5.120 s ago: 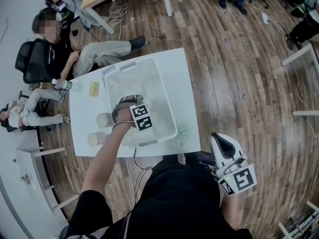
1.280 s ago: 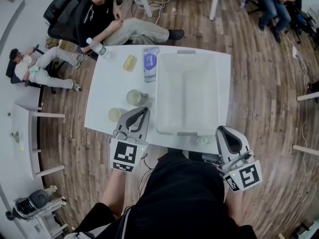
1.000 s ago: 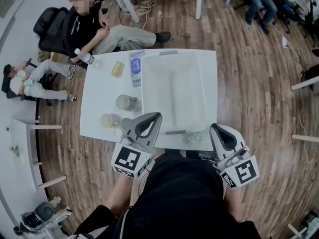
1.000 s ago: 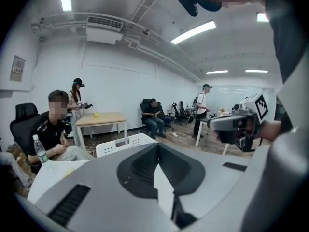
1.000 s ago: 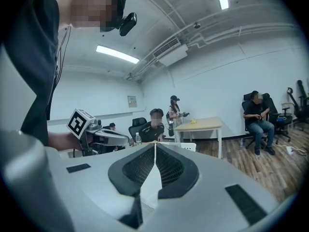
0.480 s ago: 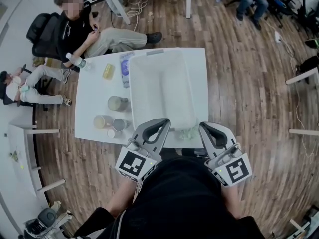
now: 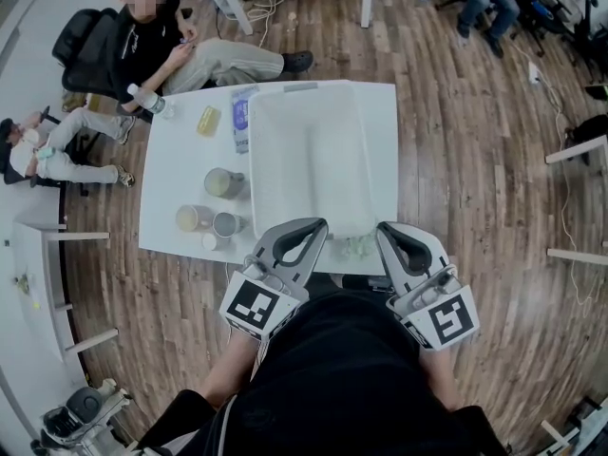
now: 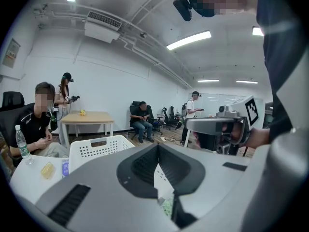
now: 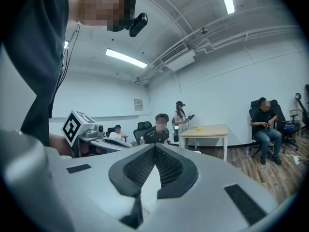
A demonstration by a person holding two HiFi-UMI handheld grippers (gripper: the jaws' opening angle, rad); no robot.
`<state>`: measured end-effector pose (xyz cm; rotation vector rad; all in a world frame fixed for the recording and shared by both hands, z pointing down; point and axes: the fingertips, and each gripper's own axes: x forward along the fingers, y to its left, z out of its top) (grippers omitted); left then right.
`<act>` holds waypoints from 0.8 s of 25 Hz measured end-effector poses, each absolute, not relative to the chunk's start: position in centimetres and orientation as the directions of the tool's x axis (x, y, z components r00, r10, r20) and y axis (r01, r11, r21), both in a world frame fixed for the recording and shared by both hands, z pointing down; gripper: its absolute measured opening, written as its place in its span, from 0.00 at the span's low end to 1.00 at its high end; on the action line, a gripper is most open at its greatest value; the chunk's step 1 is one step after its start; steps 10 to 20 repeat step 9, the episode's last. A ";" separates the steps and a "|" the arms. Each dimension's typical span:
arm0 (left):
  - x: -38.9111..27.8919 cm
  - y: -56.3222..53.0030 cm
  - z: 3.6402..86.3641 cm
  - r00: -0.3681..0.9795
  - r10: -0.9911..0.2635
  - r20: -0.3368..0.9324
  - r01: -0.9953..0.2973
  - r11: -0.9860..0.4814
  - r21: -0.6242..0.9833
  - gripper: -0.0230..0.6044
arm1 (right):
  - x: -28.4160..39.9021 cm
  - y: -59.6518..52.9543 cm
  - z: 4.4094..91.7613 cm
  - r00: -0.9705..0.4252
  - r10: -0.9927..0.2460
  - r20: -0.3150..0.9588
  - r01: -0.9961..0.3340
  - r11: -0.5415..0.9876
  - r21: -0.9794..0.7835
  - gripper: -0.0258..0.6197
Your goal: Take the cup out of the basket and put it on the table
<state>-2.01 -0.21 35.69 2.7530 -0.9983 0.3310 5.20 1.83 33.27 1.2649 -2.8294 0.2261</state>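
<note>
White plastic basket (image 7: 309, 160) looked empty, cups (image 7: 221, 182) stood on the table (image 7: 180, 160) beside it (task apparently done); left gripper (image 7: 306, 228) and right gripper (image 7: 388, 234) both had jaws pressed together, holding nothing.

A white rectangular table (image 7: 171, 193) is carrying a white plastic basket (image 7: 309, 150) that is showing rows of small holes. A pale olive round cup (image 7: 220, 182), a cream round cup (image 7: 190, 218) and a grey round cup (image 7: 226, 224) are contrasting with the tabletop. The grey left gripper (image 7: 321, 224) and grey right gripper (image 7: 381, 227) are displaying black-and-white square markers. A brown, streaky wooden plank floor (image 7: 475, 160) is showing all round.
</note>
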 end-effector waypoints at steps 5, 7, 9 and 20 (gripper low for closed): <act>-2.5 0.4 36.2 0.745 -0.601 0.290 -0.652 -0.748 0.125 0.05 | 5.0 2.2 33.6 -0.668 -0.737 0.102 -0.744 0.656 -0.128 0.08; -2.6 0.2 35.9 0.740 -0.606 0.291 -0.656 -0.745 0.120 0.05 | 5.0 1.9 33.3 -0.667 -0.739 0.097 -0.745 0.656 -0.123 0.08; -2.7 0.0 35.5 0.736 -0.612 0.289 -0.660 -0.743 0.108 0.05 | 5.0 1.6 32.9 -0.667 -0.740 0.090 -0.745 0.657 -0.116 0.08; -2.7 0.0 35.5 0.736 -0.612 0.289 -0.660 -0.743 0.108 0.05 | 5.0 1.6 32.9 -0.667 -0.740 0.090 -0.745 0.657 -0.116 0.08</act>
